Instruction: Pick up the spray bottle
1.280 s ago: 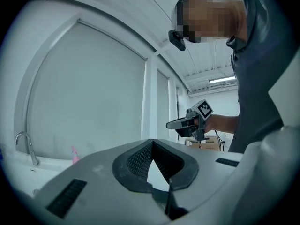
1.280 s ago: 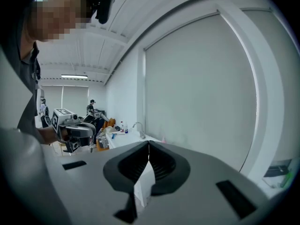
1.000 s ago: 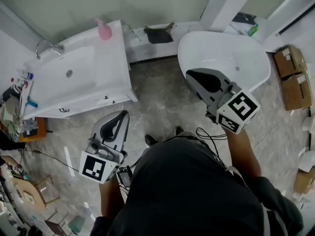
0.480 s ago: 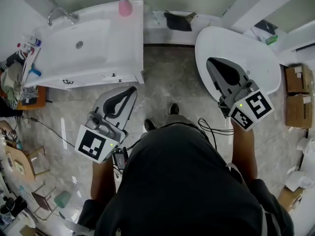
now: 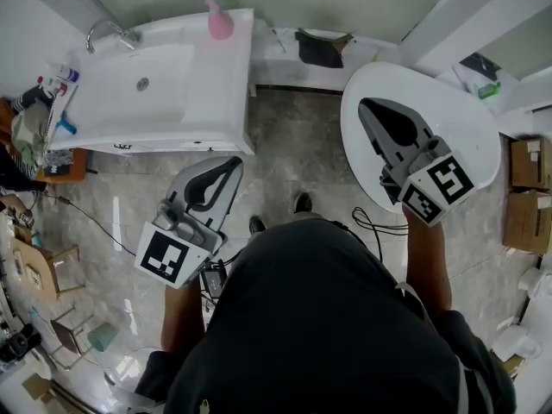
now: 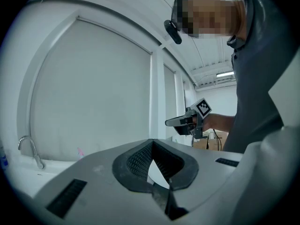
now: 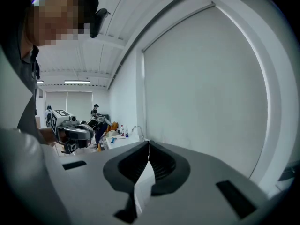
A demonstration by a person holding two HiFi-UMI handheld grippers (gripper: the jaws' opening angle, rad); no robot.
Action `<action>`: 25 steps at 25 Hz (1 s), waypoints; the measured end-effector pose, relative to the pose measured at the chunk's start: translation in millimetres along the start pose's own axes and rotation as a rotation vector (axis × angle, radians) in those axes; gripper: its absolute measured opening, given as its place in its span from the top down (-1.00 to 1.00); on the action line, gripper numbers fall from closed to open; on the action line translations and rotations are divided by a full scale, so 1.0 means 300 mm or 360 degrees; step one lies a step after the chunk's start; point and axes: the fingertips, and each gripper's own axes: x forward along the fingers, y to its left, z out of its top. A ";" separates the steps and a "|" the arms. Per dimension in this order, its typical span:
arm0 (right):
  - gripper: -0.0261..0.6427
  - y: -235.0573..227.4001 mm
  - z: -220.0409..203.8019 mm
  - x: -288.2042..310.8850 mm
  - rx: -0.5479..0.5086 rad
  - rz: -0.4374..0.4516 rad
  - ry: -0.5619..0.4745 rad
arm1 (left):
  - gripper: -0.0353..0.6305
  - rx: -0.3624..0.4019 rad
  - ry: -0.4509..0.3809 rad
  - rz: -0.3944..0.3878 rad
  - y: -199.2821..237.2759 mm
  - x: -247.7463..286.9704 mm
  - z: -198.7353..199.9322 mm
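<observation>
A pink bottle with a nozzle head stands on the back right corner of the white sink vanity; it shows small and faint as the pink bottle in the left gripper view. My left gripper hangs over the floor in front of the vanity, shut and empty, well short of the bottle. My right gripper is held above the white bathtub, also shut with nothing in it. Each gripper camera shows its own tips meeting, left gripper and right gripper, against a pale wall.
A faucet stands at the sink's far left. Toiletries and cloths crowd a side table. A dark cloth lies on the ledge between vanity and tub. Cardboard boxes stand at right. A cable trails by my feet.
The head view has swung: vanity, pink bottle and tub now sit further right and higher in frame. Both grippers were carried along level and stay shut.
</observation>
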 end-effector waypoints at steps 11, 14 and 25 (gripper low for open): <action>0.90 -0.173 -0.032 0.005 0.0032 0.0094 -0.0030 | 0.88 0.0017 0.0019 0.0095 -0.032 0.162 0.018; 0.90 -0.195 -0.052 0.017 0.0047 0.0087 -0.0015 | 0.88 0.0022 0.0031 0.0090 -0.025 0.176 0.006; 0.90 -0.120 -0.017 0.131 0.0087 -0.0041 -0.0002 | 0.88 0.0023 0.0018 -0.0030 0.172 0.116 0.021</action>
